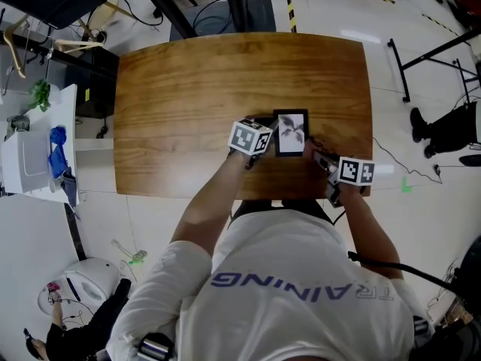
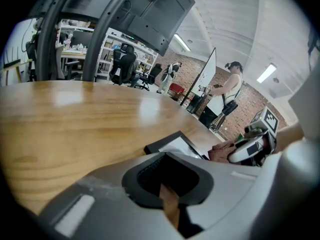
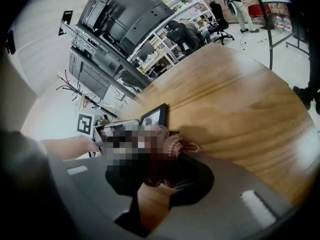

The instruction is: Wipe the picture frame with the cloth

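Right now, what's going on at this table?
A person is working at a wooden table with a gripper in each hand. The right gripper is shut on a pinkish cloth, at the right edge of a picture frame lying flat on the table. The left gripper sits at the frame's left edge, jaws close together, not gripping it.

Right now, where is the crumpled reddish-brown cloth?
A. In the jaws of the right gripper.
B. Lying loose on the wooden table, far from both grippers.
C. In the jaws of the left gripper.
A: the right gripper view shows the crumpled reddish-brown cloth bunched between the jaws of the right gripper, next to the black rectangular picture frame.
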`<state>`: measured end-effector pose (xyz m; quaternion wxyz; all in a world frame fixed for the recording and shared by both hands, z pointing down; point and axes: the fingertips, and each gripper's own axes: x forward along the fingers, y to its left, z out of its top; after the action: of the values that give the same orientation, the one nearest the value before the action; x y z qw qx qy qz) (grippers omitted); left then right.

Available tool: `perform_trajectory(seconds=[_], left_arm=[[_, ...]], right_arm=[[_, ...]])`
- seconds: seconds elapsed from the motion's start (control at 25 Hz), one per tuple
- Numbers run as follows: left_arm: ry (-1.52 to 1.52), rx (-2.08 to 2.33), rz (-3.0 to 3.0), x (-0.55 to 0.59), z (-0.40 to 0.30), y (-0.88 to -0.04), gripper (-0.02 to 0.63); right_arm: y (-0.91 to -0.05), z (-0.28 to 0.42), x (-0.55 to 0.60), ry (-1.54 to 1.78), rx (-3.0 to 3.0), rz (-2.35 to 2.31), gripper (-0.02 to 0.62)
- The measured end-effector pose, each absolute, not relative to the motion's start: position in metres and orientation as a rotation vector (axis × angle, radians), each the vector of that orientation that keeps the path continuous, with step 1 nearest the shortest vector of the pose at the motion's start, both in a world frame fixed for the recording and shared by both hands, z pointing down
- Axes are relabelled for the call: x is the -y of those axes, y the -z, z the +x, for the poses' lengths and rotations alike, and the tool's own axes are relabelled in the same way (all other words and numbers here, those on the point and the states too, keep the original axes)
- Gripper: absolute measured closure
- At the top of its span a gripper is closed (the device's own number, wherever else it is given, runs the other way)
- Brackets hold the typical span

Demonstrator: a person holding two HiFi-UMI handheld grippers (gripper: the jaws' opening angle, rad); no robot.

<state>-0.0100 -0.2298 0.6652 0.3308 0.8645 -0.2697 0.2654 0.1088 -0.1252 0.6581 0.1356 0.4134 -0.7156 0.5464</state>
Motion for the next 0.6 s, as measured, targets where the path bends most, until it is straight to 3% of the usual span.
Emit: perform_trajectory(seconds=[0.32,0.6], left_arm=[[-0.662,0.712,2.257,0.229,-0.01,-0.668,0.598],[-0.311,0.93,2.352,0.221,-0.05,-0.564,0.6]], right_arm=[[-0.639,0.115,0.137,-1.518,2.211,1.291,0.476],[-0.534,0.163,0.184,-1.022,2.473,1.571,0.477]])
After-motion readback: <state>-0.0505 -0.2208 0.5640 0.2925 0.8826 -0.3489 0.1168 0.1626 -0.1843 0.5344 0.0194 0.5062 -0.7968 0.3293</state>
